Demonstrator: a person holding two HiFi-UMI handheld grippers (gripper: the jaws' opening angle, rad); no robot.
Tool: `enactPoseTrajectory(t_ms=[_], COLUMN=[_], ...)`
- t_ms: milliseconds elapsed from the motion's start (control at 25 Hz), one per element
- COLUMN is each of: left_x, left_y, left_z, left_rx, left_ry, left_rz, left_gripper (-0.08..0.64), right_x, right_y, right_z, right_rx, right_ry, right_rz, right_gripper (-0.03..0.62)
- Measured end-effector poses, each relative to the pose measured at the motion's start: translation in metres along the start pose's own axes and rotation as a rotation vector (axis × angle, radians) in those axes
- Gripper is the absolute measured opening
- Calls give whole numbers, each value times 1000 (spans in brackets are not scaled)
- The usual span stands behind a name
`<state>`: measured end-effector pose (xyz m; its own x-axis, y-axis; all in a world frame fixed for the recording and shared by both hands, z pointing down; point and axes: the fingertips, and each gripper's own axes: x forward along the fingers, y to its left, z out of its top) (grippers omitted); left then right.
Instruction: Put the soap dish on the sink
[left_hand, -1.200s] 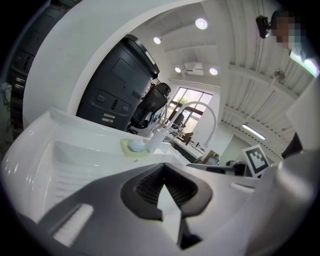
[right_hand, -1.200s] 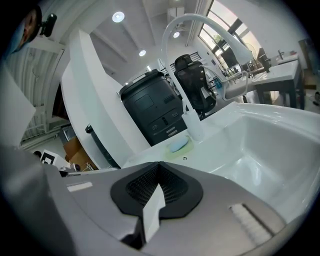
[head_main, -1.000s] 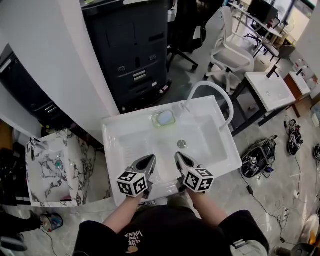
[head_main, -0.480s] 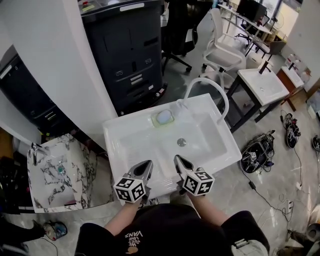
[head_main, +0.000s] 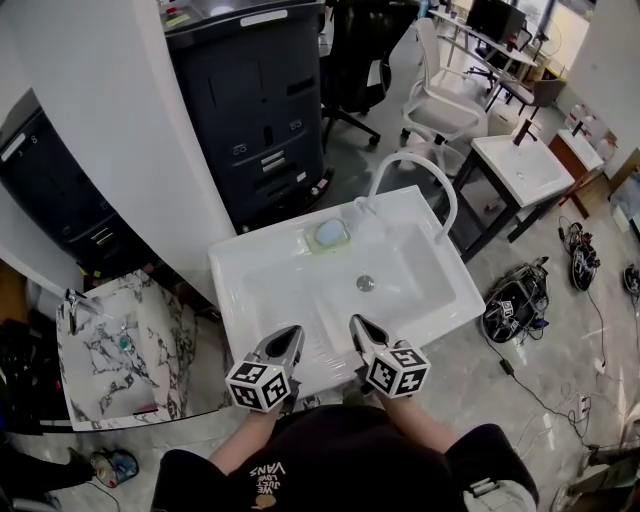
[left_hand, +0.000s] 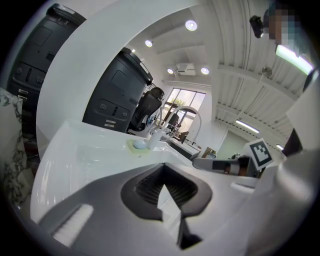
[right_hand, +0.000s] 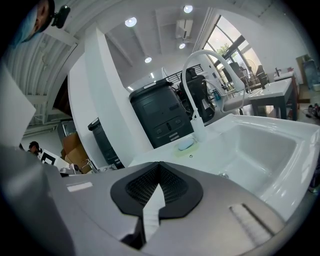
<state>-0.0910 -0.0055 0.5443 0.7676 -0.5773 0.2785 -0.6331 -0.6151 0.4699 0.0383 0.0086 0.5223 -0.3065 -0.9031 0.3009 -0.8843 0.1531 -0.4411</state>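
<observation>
A pale green soap dish with a light blue soap on it rests on the back ledge of the white sink, just left of the white arched faucet. The dish also shows in the left gripper view and the right gripper view. My left gripper and right gripper hover side by side over the sink's near edge, both shut and empty, well short of the dish.
A dark filing cabinet and a white pillar stand behind the sink. A marbled washbasin sits to the left, another white basin and an office chair to the right. Cables lie on the floor.
Both grippers have drawn back toward the person, away from the dish, and now sit at the sink's near edge. Jaws stay shut; the dish has not moved.
</observation>
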Motion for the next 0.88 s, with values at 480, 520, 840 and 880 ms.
enactPoseTrajectory(t_ms=[480,520,840,880], left_x=[-3,-3,-4,-4], left_y=[2,2,8,9], left_z=[-2,-2,-1,-1], left_rx=[-1,-2,-18,-19], left_ry=[-3,-4,-10,-12], left_rz=[-8,-7,5,6], left_gripper=[52,52,52,52], right_x=[-2,-1,6,7], right_y=[5,5,5,5], right_z=[-8,-8,-4,-4], right_rx=[-10,-9,-13,-14], right_ry=[7,6,4,4], right_rz=[-13,-13,-18,-18], right_gripper=[2,2,2,2])
